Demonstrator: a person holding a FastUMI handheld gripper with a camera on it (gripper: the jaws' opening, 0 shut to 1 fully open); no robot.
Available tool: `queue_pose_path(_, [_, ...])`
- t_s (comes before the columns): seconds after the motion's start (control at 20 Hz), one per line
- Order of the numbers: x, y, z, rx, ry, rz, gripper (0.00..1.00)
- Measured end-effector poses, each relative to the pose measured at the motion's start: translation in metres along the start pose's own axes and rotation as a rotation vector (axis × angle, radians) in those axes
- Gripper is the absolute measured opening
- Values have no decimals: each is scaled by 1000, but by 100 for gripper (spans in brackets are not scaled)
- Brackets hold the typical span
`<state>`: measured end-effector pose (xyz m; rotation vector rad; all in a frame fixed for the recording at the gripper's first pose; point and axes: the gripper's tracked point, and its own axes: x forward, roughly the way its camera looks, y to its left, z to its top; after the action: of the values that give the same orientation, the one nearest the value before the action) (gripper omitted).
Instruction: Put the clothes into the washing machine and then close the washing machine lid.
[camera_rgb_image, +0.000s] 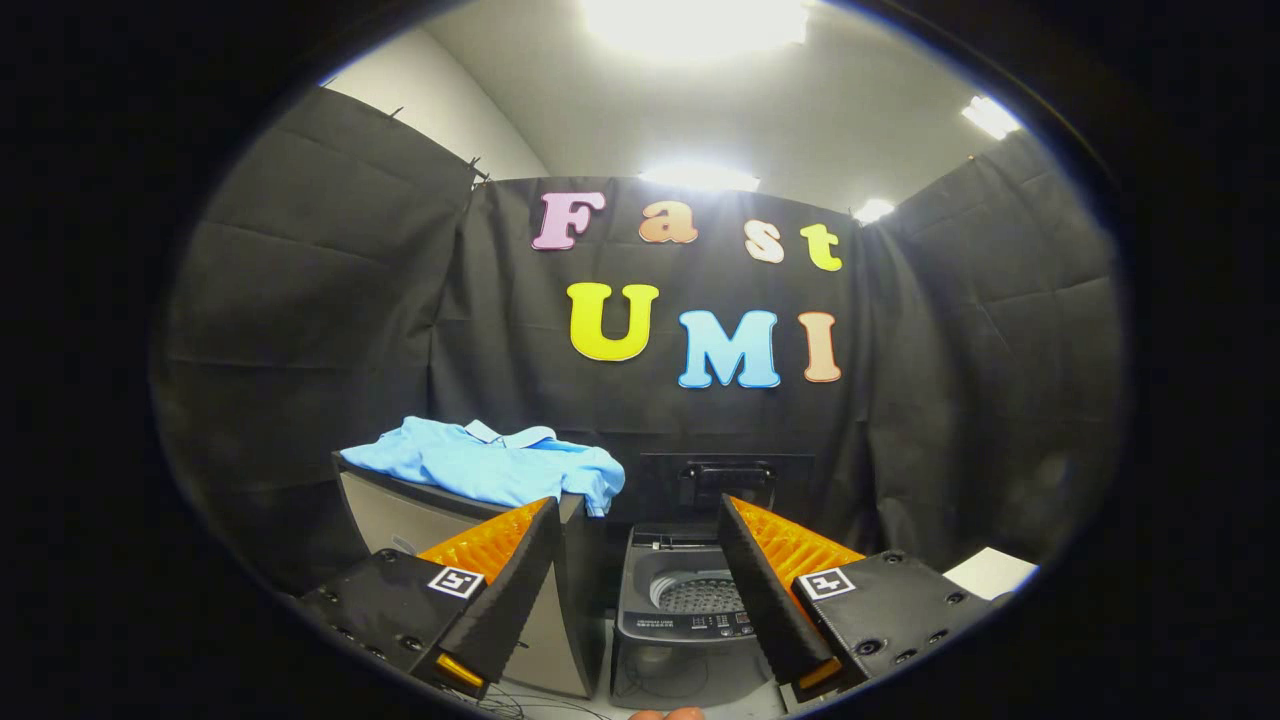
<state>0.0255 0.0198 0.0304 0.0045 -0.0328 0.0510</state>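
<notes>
From where I stand there is one garment, one cabinet, one washing machine and one claw to count. Farthest left sits a grey cabinet (400, 515), boxy and tall, its lower part and right front corner hidden behind the claw's left finger. Draped over its top lies the single piece of clothing, a light blue shirt (490, 465) with a collar, rumpled, one end hanging down over the cabinet's right edge. How it is folded underneath is hard to make out.

The gripper (635, 505) points forward with its two fingers spread wide apart, holding nothing; open air lies between them. The shirt lies beyond the left fingertip and slightly to its left, higher than the tip and not touching it.

Just right of the cabinet, in the gap between the fingers and beyond them, stands the small top-loading washing machine (680, 625). Its lid (725, 485) stands upright at the back, so the perforated drum shows inside; the right part of the drum and body is covered by the right finger. The control strip along the front is too small to read.

At the far right, past the right finger, a pale flat surface (990, 572) pokes out, cut off so that I cannot tell what it is.
</notes>
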Motion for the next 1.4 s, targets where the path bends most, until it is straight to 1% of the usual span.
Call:
queue_pose_path(0.2, [-1,0,-2,-12,9,-2,98])
queue_pose_path(0.6, [7,11,17,-50,-11,9,98])
queue_pose_path(0.8, [20,29,37,-16,-17,43,98])
queue_pose_path(1.05, [62,57,68,29,90,115,98])
queue_pose_path(1.4, [137,98,106,198,297,207,98])
